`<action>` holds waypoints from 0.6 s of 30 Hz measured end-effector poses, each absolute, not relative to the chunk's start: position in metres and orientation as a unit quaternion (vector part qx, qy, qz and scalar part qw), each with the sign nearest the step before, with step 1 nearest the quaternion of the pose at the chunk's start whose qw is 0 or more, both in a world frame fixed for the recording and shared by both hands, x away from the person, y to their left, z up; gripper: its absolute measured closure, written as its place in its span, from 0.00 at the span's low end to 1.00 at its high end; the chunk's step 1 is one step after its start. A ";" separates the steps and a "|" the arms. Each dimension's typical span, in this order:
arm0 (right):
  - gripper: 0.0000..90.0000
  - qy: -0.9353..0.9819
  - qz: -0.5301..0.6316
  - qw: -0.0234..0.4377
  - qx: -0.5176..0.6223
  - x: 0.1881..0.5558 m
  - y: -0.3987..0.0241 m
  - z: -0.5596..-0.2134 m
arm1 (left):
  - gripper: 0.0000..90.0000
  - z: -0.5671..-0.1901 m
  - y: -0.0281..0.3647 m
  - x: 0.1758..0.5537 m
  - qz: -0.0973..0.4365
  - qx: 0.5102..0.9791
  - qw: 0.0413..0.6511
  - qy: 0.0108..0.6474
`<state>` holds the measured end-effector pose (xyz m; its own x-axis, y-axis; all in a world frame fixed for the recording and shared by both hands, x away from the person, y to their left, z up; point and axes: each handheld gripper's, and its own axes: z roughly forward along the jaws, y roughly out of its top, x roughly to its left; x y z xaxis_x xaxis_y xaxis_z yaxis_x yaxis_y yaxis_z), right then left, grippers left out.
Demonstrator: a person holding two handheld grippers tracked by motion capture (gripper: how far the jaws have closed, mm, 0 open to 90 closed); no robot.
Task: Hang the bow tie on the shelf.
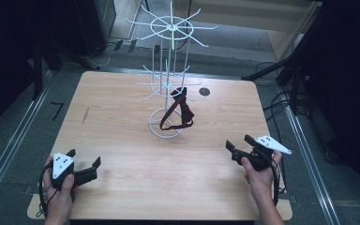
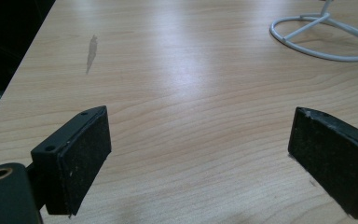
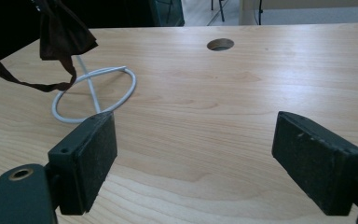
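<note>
Item: bow tie [image 1: 180, 110], dark, hung on lower hook of wire rack [image 1: 168, 75], table [image 1: 122, 140] centre. L gripper [image 1: 85, 164]: jaws wide apart, empty, near table's front-left edge. R gripper [image 1: 236, 147]: jaws wide apart, empty, front-right, aimed at rack. Step, judged: pre-reach. Next: R advances to tie, closes on fabric, lifts clear of hook w/o tipping rack.

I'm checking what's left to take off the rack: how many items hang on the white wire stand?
1: a dark brown bow tie hangs from a lower hook of the white wire stand, its strap looping down above the base ring; the other visible hooks are bare.
</note>
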<state>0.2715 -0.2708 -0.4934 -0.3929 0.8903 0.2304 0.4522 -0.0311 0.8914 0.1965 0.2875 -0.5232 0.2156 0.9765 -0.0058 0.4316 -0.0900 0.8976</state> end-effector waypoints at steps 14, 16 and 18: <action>0.16 0.656 0.492 0.230 0.525 0.262 -0.298 -0.503 | 0.07 -0.523 0.288 0.196 0.330 0.661 0.414 0.532; 0.16 0.658 0.489 0.227 0.526 0.260 -0.300 -0.505 | 0.07 -0.523 0.287 0.196 0.329 0.661 0.414 0.533; 0.16 0.660 0.484 0.224 0.529 0.257 -0.304 -0.507 | 0.07 -0.523 0.287 0.196 0.329 0.661 0.413 0.533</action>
